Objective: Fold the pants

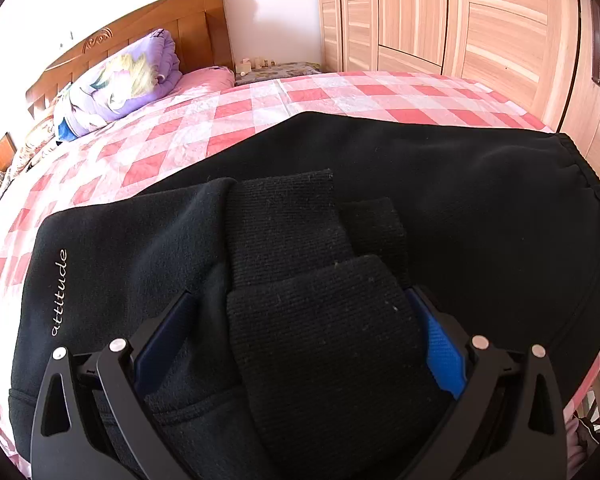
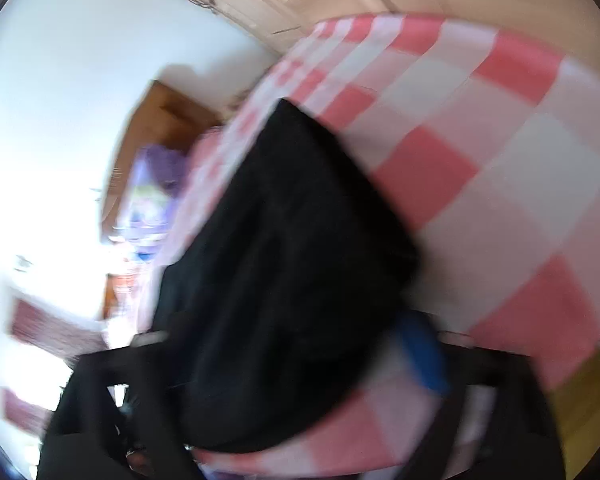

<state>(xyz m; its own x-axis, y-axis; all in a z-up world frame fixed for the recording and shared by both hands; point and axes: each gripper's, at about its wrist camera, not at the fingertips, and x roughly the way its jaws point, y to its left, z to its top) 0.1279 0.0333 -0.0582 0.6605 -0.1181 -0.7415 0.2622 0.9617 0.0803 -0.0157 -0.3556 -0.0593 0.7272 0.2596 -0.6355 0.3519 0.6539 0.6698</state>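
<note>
Left wrist view: the left hand-held gripper [image 1: 300, 312] is spread wide, with the ribbed cuffs [image 1: 324, 320] of the black pants [image 1: 480, 208] bunched between its blue-padded fingers [image 1: 444, 344]. Whether the pads actually press the cloth cannot be told. The pants lie on the bed [image 1: 340, 96], ahead of and around this gripper, on a pink checked sheet. White "attitude" lettering [image 1: 59, 293] sits left of the left finger. The elastic waistband [image 1: 588, 184] lies far ahead to the right. A purple quilt [image 1: 128, 80] rests well ahead to the left, against the wooden headboard [image 1: 196, 24]. A wardrobe [image 1: 480, 20] stands beyond the bed.

Right wrist view: heavily blurred. Black pants fabric fills the space ahead of the right hand-held gripper [image 2: 300, 360]; one blue finger pad [image 2: 424, 356] is visible beside the cloth. Its opening and grip cannot be told.
</note>
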